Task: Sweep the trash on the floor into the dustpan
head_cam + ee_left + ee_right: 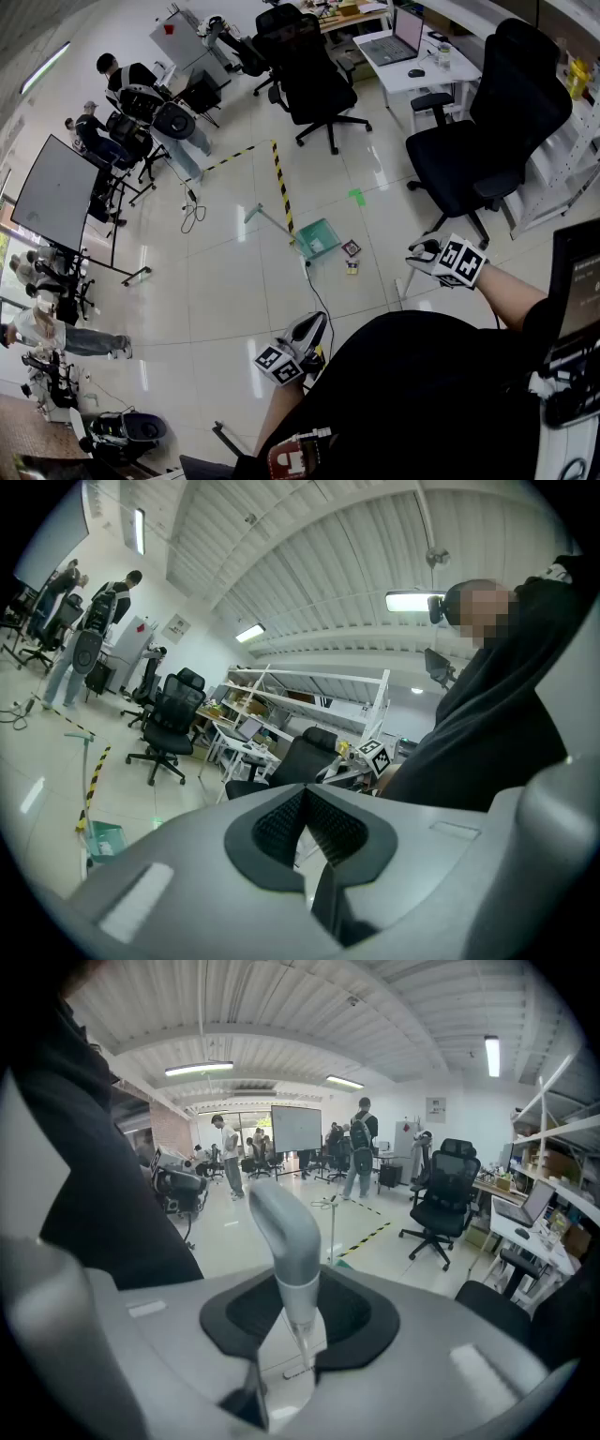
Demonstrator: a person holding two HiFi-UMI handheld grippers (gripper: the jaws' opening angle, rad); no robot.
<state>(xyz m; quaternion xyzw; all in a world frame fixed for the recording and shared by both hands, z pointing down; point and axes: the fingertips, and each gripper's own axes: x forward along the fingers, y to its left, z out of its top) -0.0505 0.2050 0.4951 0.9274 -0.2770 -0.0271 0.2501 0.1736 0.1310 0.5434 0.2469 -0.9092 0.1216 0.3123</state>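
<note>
A green dustpan (317,239) stands on the floor with its long handle (267,217) leaning away to the left. Two small pieces of trash (351,248) lie just right of it. My right gripper (428,255) is shut on the broom's grey handle (286,1232); its white shaft (404,284) runs down to the floor. In the right gripper view the dustpan's upright handle (333,1227) stands beyond the broom. My left gripper (307,331) hangs low near my body, shut with nothing between its pads (323,822). The dustpan (103,838) shows at the left gripper view's lower left.
Yellow-black tape (280,183) and a black cable (317,300) cross the floor by the dustpan. Black office chairs (478,141) (309,75) stand behind, by a white desk (412,61) with a laptop. Shelving (562,178) lines the right. People sit at far left (122,94).
</note>
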